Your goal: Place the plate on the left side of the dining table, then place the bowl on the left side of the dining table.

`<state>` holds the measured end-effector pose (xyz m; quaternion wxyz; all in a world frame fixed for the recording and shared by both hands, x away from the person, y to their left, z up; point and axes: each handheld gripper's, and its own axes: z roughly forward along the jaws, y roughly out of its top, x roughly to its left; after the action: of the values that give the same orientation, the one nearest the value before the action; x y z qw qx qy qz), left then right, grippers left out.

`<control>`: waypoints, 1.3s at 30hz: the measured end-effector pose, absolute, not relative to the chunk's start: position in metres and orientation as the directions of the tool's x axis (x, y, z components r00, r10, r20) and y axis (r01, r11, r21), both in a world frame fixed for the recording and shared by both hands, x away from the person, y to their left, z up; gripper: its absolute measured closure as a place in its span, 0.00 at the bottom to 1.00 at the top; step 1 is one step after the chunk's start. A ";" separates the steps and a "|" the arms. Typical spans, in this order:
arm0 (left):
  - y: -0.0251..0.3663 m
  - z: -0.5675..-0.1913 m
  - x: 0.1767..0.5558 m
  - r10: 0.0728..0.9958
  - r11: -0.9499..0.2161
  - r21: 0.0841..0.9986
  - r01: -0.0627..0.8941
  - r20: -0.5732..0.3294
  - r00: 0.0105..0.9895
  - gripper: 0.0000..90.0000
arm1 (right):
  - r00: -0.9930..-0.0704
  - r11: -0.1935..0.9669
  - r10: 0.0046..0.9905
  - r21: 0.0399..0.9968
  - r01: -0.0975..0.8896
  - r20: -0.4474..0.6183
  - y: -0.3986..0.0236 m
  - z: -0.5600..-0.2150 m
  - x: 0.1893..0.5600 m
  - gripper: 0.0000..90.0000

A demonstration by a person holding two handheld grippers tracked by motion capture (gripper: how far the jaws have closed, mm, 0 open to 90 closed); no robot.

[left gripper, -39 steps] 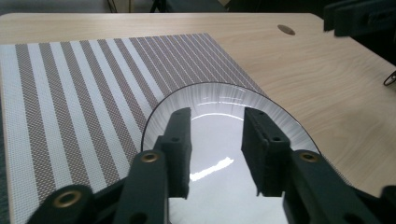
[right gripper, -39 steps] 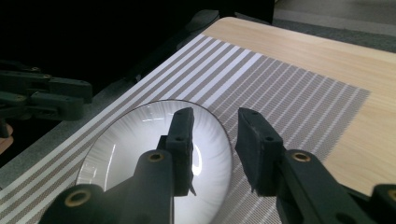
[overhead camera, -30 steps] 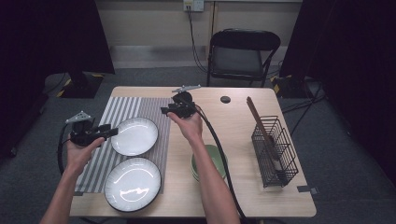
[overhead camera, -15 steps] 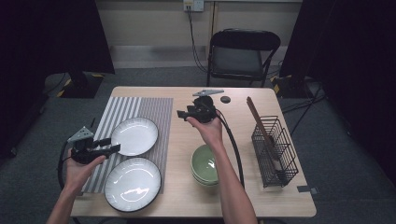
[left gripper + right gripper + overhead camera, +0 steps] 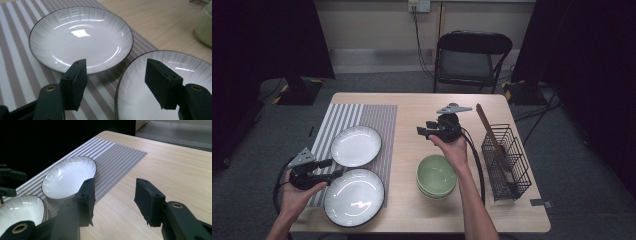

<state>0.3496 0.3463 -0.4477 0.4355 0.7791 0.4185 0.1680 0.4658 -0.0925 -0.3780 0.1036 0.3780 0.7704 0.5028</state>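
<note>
Left gripper (image 5: 336,173), jaws just widened and empty, hovers at near plate's (image 5: 354,197) rim, lower left. Right gripper (image 5: 421,131) released, empty, above green bowls (image 5: 436,176); far plate (image 5: 356,145) and wire rack (image 5: 507,162) flank.

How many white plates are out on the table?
2. One plate lies farther back on the striped mat; the other plate sits nearer the person, partly over the mat's front edge, beside the left gripper. None seems hidden.
</note>
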 end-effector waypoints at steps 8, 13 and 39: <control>0.346 -0.450 0.329 0.773 -0.252 0.823 0.508 -0.144 0.617 0.38 | -0.696 0.176 0.674 0.863 0.474 0.245 -0.103 -0.378 0.450 0.57; 0.344 -0.451 0.321 0.787 -0.250 0.824 0.509 -0.134 0.603 0.36 | -0.690 0.173 0.677 0.856 0.488 0.256 -0.111 -0.384 0.443 0.57; 0.295 -0.448 0.321 0.731 -0.280 0.830 0.483 -0.142 0.667 0.36 | -0.685 0.193 0.669 0.823 0.534 0.287 -0.141 -0.407 0.410 0.64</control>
<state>0.3213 0.2952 -0.4482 0.4603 0.7886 0.3850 0.1345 0.4102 -0.1408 -0.4074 0.0676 0.3910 0.7694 0.5007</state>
